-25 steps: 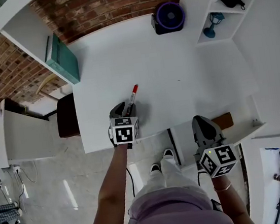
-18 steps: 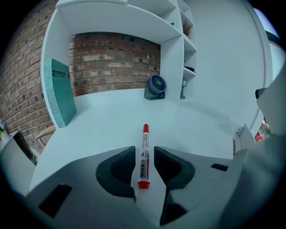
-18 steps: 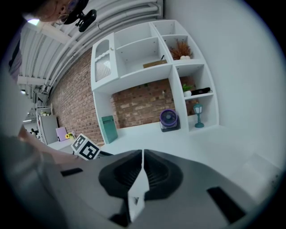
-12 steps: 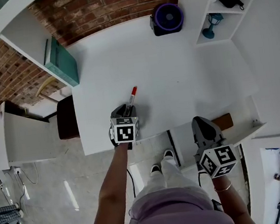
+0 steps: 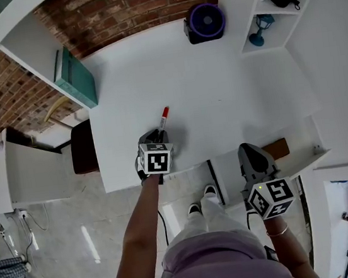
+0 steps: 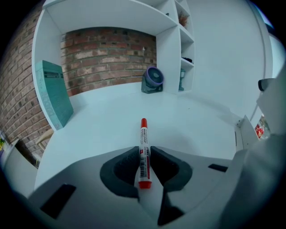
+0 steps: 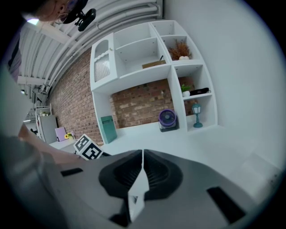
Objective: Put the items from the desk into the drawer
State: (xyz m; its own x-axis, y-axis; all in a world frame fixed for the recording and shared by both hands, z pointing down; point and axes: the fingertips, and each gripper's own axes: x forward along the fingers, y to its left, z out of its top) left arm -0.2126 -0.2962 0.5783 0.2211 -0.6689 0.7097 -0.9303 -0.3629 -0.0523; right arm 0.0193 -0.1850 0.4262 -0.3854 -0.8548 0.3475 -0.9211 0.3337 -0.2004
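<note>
Pick-up step. Left gripper, jaws just closing, pinched the marker lying between them. Right gripper closed, empty. Next: lift the marker and carry it to the drawer on the right.

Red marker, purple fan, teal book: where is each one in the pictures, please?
red marker [image 6: 143, 134], left gripper view, on its white barrel.
purple fan [image 5: 207, 20], head view, on its round grille.
teal book [image 5: 78, 78], head view, on its cover.

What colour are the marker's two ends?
Red; the marker shows best in the left gripper view.
</note>
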